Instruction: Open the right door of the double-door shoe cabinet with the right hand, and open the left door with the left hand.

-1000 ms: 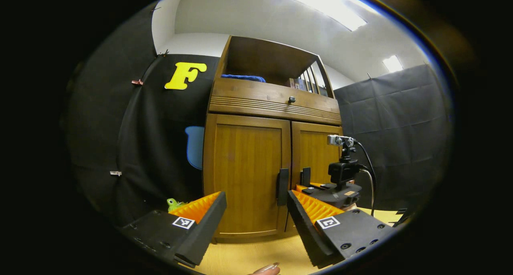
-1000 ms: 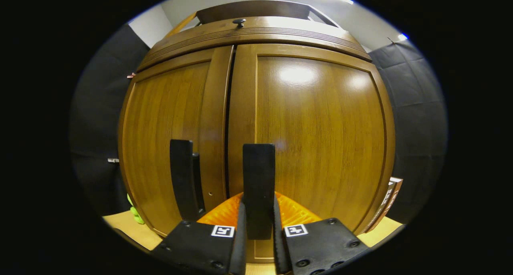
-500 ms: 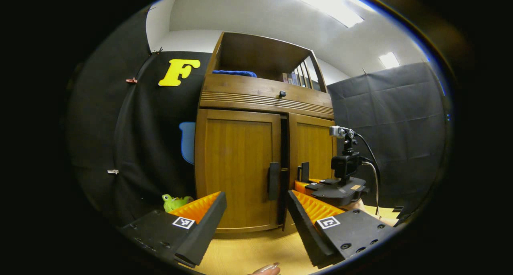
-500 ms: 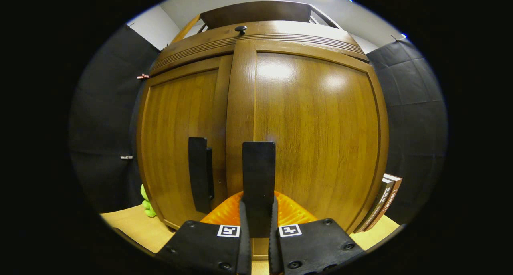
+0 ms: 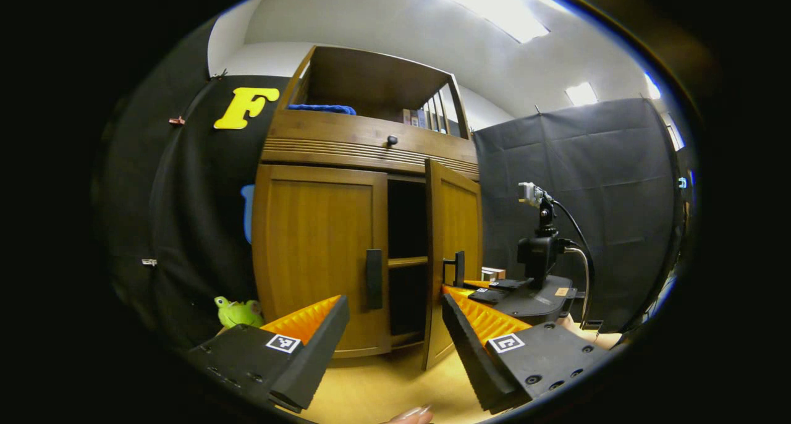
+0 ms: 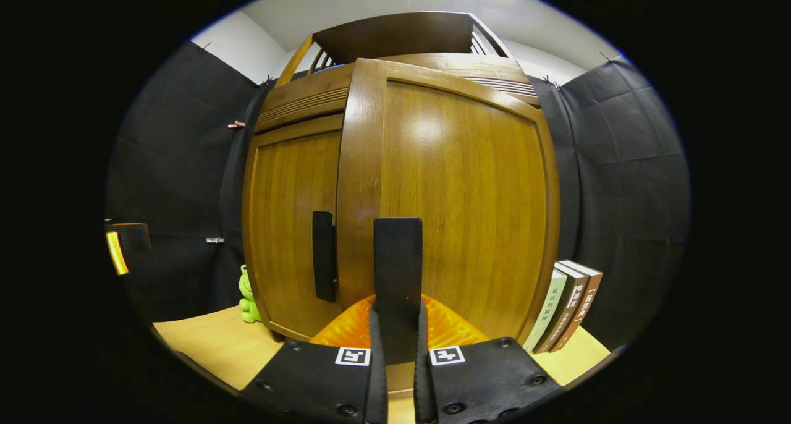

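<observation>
- Right gripper [image 6: 395, 350]: fingers closed flat against both sides of the right door handle [image 6: 397, 275], a dark upright bar directly ahead of it. Grip looks firm, with no gap visible.
- Right door [image 6: 457, 195]: swung partly out on its outer hinge. In the left gripper view its free edge stands ahead and slightly right of the left gripper, with dark cabinet interior and a shelf [image 5: 406, 261] showing beside it.
- Left gripper [image 5: 395, 325]: jaws wide apart, holding nothing, low above the floor.
- Left door [image 5: 318, 251]: flush with the frame, ahead of the left gripper and a little left. Its handle [image 5: 374, 279] is near the inner edge, just above and between the open fingers but farther off.
- Handling, judged: rigid wooden panels on hinges, moderate weight, glossy face likely slippery. The bar handle is the only sound hold. Pinch it across its width at mid-height and pull along the hinge arc, not straight back.
- Books [image 6: 568, 306] stand right of the right gripper, near the door's swing.
</observation>
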Motion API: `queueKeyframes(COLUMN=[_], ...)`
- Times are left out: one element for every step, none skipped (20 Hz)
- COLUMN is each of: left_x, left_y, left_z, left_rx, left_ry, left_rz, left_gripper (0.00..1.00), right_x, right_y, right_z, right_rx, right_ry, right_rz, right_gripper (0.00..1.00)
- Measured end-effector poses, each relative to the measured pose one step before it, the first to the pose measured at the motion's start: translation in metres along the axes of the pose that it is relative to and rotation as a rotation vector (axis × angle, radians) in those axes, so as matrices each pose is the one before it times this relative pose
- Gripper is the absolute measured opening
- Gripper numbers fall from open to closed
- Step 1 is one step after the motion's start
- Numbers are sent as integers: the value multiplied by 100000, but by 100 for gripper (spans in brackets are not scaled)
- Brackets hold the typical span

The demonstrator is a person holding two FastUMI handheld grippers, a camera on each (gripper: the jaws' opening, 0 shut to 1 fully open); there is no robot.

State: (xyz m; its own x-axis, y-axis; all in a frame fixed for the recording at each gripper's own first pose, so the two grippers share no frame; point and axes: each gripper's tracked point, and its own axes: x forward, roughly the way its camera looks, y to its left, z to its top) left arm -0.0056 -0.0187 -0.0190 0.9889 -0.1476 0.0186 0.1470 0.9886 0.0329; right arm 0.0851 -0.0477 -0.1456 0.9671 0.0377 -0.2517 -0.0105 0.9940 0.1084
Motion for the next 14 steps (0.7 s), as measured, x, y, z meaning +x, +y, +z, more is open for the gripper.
queueKeyframes(left_x=[346,445,437,399,434,530,431,289,321,257,273,324,230,235], left_y=[-816,-1008,-1137,-998,-790,-508,-562,-545,-501,-397,-224,-104,-126,-186], left_z=[-119,-171,-110,-111,13,-163,-171,-190,-29,-13,7,-86,-33,-66], left_rx=[453,227,-96,-83,189,438,278,-22,-227,-388,-284,-61,-17,-157], left_ry=[333,448,373,26,-96,-29,164,147,-64,-176,-158,-93,-20,-253], left_rz=[-1501,-2432,-2741,-2284,-1691,-1300,-1195,-1110,-985,-731,-417,-402,-306,-286], left_gripper=[96,96,94,94,94,94,94,94,94,94,94,95,94,95], right_x=[-770,-795,-667,-621,-582,-470,-508,-281,-394,-451,-314,-372,-379,-387], right_y=[-385,-460,-313,-389,-318,-512,-376,-379,-216,-208,-428,-301,-372,-424], right_z=[21,17,68,136,36,-40,-20,26,107,24,31,26,30,70], right_rx=[141,295,321,161,-17,-135,-280,-242,-12,-69,-105,-123,-201,27], right_ry=[133,58,134,44,120,87,196,160,91,198,-9,79,-43,104], right_rz=[470,404,330,238,73,11,61,-92,-108,-177,-303,-486,-546,-704], right_gripper=[20,15,15,15,15,20,20,20,20,20,20,20,20,19])
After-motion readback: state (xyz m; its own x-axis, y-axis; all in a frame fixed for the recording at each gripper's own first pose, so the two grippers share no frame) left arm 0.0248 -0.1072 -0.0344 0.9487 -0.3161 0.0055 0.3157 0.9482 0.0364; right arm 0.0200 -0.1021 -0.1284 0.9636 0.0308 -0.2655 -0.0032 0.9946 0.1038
